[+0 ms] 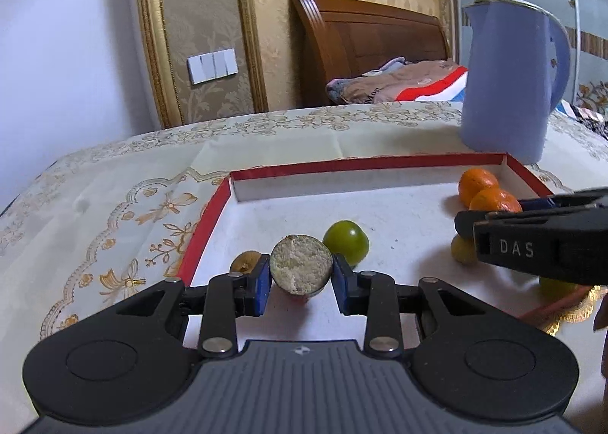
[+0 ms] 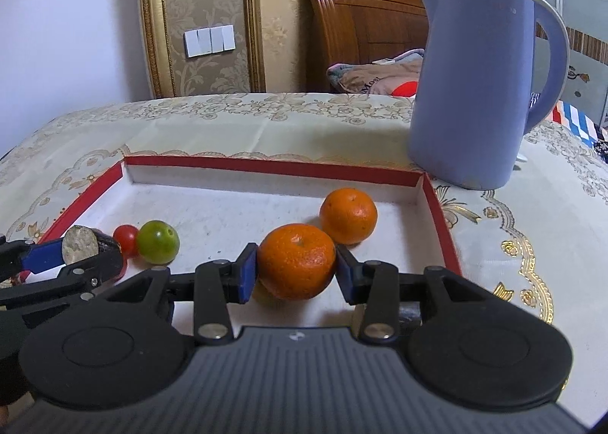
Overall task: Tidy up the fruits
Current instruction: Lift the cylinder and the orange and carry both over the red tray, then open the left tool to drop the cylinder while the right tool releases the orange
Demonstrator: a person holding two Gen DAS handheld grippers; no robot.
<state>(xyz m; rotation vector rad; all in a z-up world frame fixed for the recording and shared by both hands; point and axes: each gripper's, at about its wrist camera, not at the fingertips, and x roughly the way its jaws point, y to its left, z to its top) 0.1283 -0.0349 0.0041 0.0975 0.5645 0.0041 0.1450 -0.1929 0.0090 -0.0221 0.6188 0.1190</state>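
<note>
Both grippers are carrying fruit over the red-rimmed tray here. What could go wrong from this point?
1. The right gripper holds the round orange only by its sides; it could roll out and knock the second orange right behind it.
2. The left gripper pinches a cut fruit piece; squeezing may crush it, or it may slip.
3. The two grippers work close together above the tray and might collide.
</note>
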